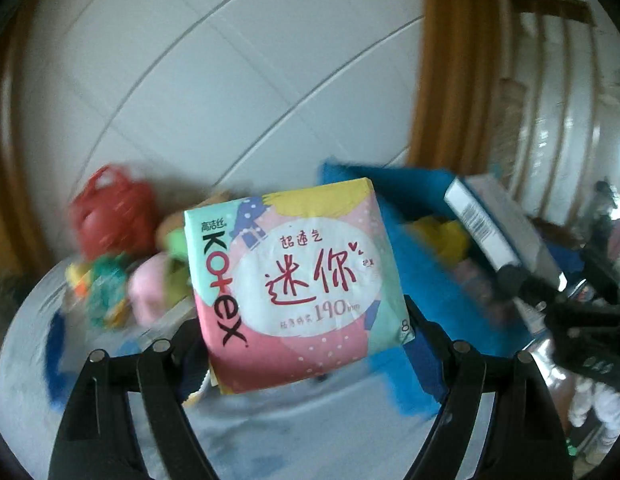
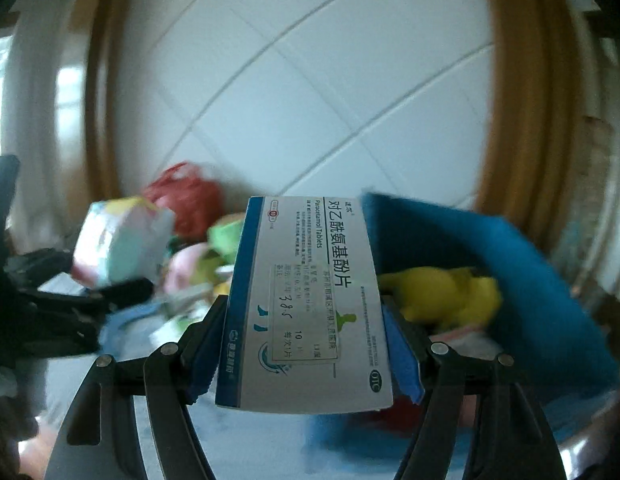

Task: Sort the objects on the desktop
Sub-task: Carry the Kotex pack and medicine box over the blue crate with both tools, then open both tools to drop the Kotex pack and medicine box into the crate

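My left gripper (image 1: 306, 344) is shut on a pastel Kotex pad pack (image 1: 294, 280) and holds it up above the table. The pack also shows blurred at the left of the right wrist view (image 2: 118, 240). My right gripper (image 2: 302, 344) is shut on a white and blue Paracetamol tablet box (image 2: 306, 304), held upright in the air. The box also shows at the right of the left wrist view (image 1: 493, 224), with the right gripper's dark fingers below it. A blue fabric bin (image 2: 509, 264) stands just right of the box, with a yellow toy (image 2: 445, 292) inside.
A red mesh bag (image 1: 110, 212) and several small pink, green and yellow items (image 1: 150, 280) lie in a heap at the back left of the light table (image 1: 270, 440). A white tiled wall (image 1: 230, 80) with a wooden frame (image 1: 449, 60) rises behind.
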